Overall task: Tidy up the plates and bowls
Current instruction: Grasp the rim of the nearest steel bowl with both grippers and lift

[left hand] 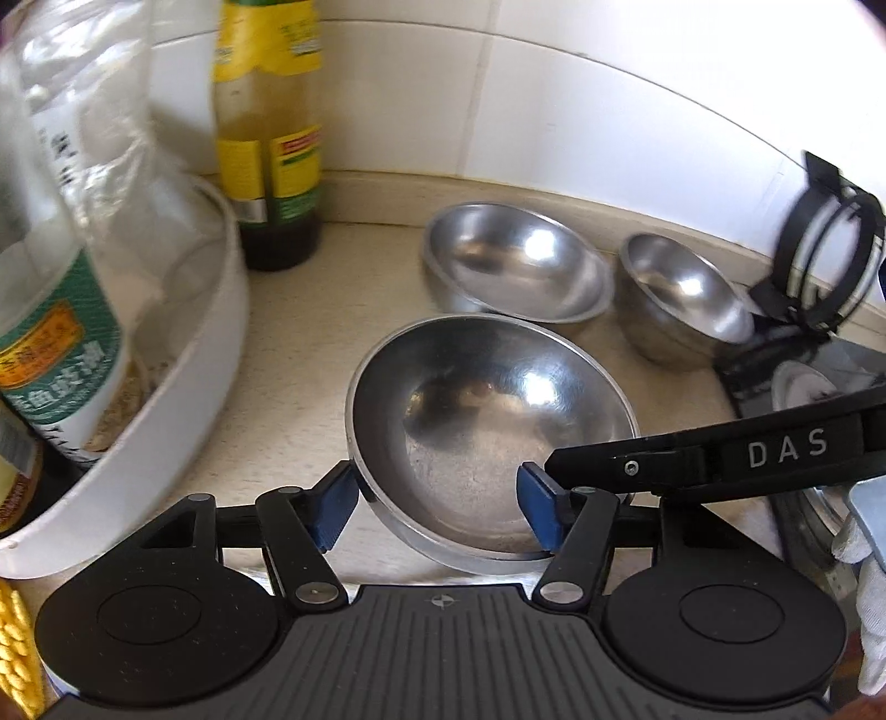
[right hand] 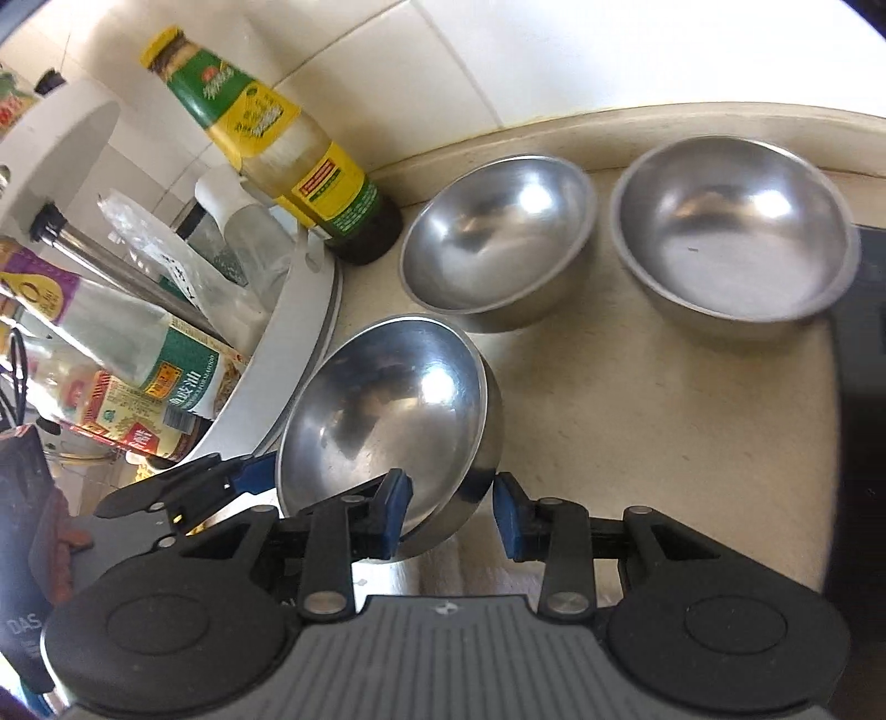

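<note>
Beige counter (right hand: 637,421) under white wall tiles is crowded at the left by a white condiment rack (right hand: 288,354) and bottles. Near it, a tilted steel bowl (right hand: 387,415) is pinched at its near rim by both tools — the left gripper (left hand: 437,507) straddling the wall, pads close but contact unclear; the right gripper (right hand: 451,518) clamped on it. Lifting should be kept level and clear of the rack, then carried far-right toward the two bowls (right hand: 731,232) — nesting is judged next.

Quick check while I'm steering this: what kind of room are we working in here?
Most likely a home kitchen counter in a tiled corner. Three steel bowls sit on the beige countertop, a sauce bottle stands against the white wall tiles, beside a white condiment rack.
</note>
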A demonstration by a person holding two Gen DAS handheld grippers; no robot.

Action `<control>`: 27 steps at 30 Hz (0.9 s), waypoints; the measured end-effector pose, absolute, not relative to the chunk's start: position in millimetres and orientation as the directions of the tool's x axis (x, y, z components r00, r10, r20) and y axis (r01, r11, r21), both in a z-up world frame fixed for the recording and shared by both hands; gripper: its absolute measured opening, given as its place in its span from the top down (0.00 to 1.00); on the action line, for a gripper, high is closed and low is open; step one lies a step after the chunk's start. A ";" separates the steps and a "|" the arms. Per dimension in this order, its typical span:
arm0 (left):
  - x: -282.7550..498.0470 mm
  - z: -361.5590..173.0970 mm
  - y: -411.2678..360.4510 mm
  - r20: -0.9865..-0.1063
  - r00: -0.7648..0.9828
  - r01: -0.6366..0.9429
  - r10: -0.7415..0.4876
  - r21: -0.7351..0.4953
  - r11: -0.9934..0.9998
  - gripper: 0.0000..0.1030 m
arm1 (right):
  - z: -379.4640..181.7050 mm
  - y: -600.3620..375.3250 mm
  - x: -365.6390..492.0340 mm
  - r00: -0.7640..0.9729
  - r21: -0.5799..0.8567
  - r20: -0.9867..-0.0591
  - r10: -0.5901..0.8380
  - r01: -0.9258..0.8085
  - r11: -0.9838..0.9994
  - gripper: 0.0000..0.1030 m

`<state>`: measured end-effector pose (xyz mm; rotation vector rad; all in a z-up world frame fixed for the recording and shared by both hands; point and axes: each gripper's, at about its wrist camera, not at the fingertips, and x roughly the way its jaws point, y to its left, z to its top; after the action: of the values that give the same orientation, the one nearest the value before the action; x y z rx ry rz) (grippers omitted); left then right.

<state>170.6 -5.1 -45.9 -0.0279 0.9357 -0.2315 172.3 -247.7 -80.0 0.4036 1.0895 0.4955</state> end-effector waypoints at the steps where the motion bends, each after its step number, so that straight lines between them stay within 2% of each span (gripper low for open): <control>1: 168.1 -44.8 -9.5 -0.792 0.570 0.200 -0.218 -0.123 0.972 0.31 | -76.9 -252.2 167.6 0.381 0.536 -0.736 0.559 -0.177 0.826 0.60; 7: 159.5 -47.4 -38.3 -0.788 0.552 0.284 -0.273 -0.131 0.950 0.28 | -76.4 -278.1 152.7 0.398 0.517 -0.756 0.520 -0.124 0.847 0.60; 13: 162.6 -52.5 -55.1 -0.796 0.528 0.325 -0.297 -0.135 0.936 0.31 | -81.3 -300.5 147.2 0.402 0.500 -0.778 0.483 -0.071 0.863 0.60; 19: 162.6 -37.9 -41.3 -0.771 0.575 0.294 -0.275 -0.120 0.948 0.25 | -65.0 -323.2 142.5 0.456 0.468 -0.773 0.441 -0.058 0.882 0.60; 27: 184.3 -22.6 -26.2 -0.754 0.618 0.217 -0.223 -0.109 0.970 0.24 | -39.4 -315.6 189.2 0.516 0.389 -0.756 0.403 -0.141 0.910 0.60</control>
<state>184.3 -26.2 -22.6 -0.0075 0.8680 -0.2531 189.2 -315.6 -39.4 0.2947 0.9778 0.3323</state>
